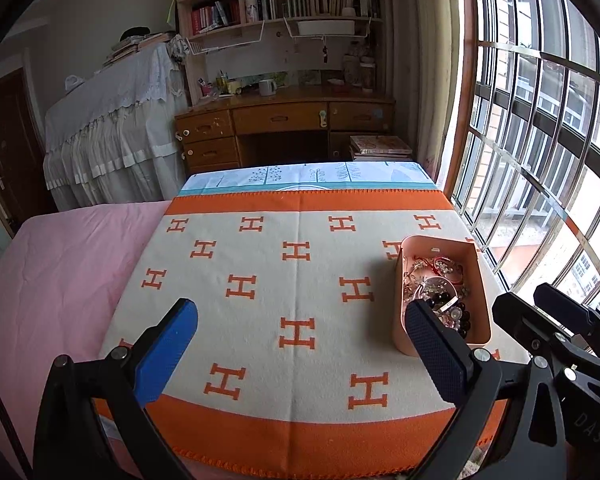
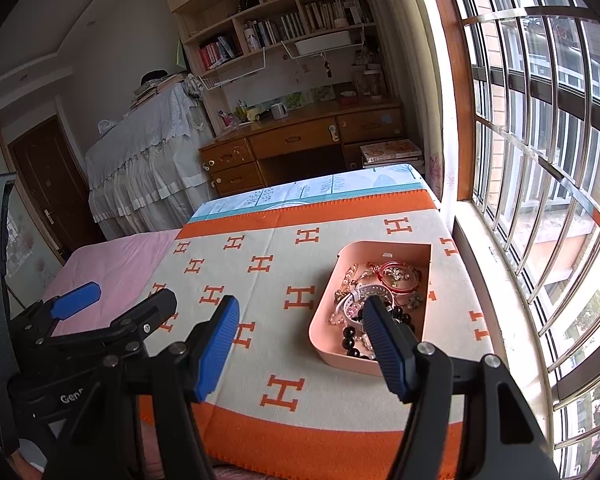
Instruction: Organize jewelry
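Note:
A pink box (image 1: 476, 276) (image 2: 328, 334) stands on the right side of the orange and cream blanket (image 1: 300, 280) (image 2: 268, 280). It holds a tangled heap of jewelry (image 1: 440, 284) (image 2: 380, 292): red bangles, a white bracelet, black beads and pearl strands. My left gripper (image 1: 300, 344) is open and empty, held above the blanket to the left of the box. It also shows in the right wrist view (image 2: 120, 300). My right gripper (image 2: 300, 340) is open and empty, its right finger (image 2: 384, 344) over the box's near end.
The blanket lies on a bed with a pink sheet (image 1: 60, 264) to the left. A barred window (image 2: 540, 200) and its sill run close along the right. A wooden desk (image 1: 284, 120) and bookshelves stand beyond the bed's far end.

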A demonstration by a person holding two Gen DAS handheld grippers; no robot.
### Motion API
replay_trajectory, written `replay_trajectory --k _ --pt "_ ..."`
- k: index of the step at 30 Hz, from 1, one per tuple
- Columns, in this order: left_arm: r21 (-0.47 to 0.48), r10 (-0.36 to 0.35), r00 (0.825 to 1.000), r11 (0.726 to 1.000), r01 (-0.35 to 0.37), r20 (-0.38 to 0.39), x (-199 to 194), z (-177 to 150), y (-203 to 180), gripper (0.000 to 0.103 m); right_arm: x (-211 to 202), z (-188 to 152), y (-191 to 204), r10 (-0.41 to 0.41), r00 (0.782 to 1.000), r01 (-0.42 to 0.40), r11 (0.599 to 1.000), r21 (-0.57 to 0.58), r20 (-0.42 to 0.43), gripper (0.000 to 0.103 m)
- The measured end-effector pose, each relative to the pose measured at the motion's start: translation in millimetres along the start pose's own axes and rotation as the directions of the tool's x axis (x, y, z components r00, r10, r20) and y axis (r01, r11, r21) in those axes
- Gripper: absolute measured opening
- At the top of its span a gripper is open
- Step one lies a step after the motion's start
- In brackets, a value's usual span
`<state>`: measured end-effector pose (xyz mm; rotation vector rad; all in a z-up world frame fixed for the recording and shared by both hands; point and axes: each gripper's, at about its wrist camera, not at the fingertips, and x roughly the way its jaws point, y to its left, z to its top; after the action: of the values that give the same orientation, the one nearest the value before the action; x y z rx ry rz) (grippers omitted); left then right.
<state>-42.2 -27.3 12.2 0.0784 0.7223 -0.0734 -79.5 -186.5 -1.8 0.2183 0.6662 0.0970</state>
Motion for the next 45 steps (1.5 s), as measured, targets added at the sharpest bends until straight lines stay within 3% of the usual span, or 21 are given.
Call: replay_trajectory --k 45 --pt "-0.01 -0.002 1.0 1.0 0.002 -0.021 2 -11 -1 0.102 7 -5 8 0.004 1.0 -0.004 1.0 0.011 -0.013 0.065"
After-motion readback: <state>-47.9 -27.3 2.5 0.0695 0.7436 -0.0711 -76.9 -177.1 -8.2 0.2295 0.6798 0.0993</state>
